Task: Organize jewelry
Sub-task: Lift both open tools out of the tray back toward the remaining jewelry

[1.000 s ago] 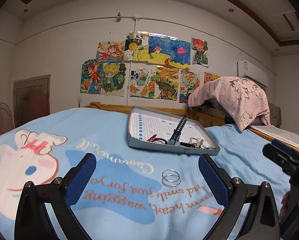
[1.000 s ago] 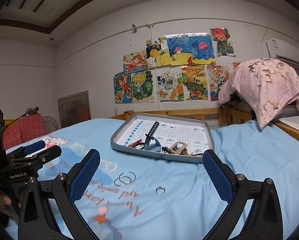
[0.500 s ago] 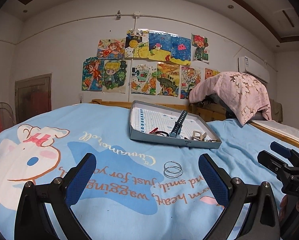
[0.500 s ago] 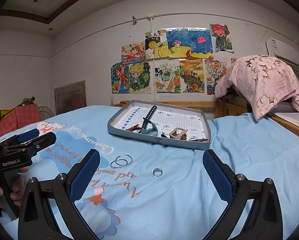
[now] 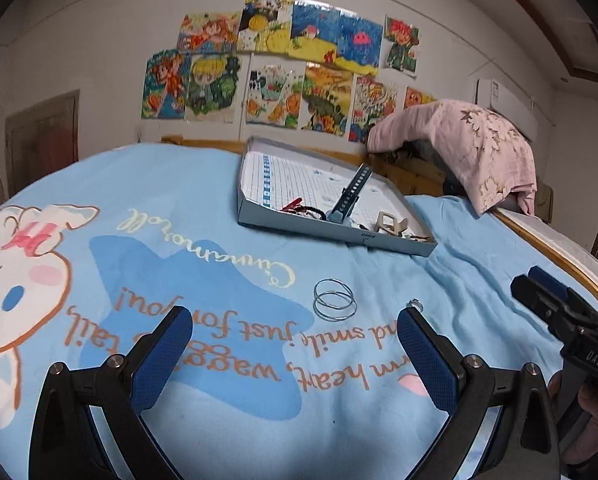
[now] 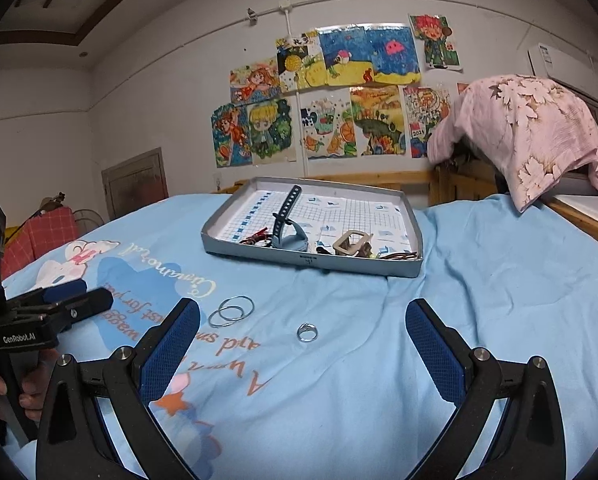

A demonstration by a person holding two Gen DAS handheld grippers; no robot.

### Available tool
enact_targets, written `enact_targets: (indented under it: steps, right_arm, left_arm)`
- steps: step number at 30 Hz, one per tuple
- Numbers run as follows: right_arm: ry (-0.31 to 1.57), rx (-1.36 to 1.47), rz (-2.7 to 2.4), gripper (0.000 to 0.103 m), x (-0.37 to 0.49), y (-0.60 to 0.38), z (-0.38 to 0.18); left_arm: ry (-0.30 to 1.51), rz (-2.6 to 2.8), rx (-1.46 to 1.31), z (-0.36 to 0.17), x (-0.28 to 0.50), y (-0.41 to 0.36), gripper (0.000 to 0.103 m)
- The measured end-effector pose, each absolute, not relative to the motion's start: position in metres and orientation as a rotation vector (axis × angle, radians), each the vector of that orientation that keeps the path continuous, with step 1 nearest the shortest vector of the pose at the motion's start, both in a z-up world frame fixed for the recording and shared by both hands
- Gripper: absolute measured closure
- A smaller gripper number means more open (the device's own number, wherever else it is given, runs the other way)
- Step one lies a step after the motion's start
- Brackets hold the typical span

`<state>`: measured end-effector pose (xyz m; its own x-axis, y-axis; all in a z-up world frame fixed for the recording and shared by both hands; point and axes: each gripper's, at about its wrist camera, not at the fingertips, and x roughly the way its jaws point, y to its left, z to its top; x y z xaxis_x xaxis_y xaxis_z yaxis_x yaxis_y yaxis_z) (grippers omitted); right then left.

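Observation:
A grey shallow tray lies on the blue bedspread and holds a blue watch strap, hair ties and a clasp. Two linked silver hoops lie on the cloth in front of it. A small silver ring lies to their right, peeking past my left finger. My left gripper is open just short of the hoops, empty. My right gripper is open, with the ring between and just beyond its fingertips.
The bedspread has a rabbit print and lettering. A wooden bed rail and a pink draped cloth stand behind the tray. Drawings cover the wall. A hand grips each gripper's handle at the frame edges.
Both grippers have tilted down and come closer to the bedspread. The hoops and the ring now sit nearer the fingertips. Nothing was picked up.

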<state>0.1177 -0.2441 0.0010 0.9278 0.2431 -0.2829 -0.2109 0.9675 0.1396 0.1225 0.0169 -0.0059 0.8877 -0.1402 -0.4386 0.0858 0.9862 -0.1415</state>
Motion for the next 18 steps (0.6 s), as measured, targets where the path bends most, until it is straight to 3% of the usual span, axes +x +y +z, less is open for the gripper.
enact_targets:
  steps: [18]
  right_arm:
    - [0.279, 0.094, 0.197, 0.002, 0.197, -0.239, 0.026]
  left_arm:
    - [0.426, -0.077, -0.04, 0.013, 0.201, 0.007, 0.0]
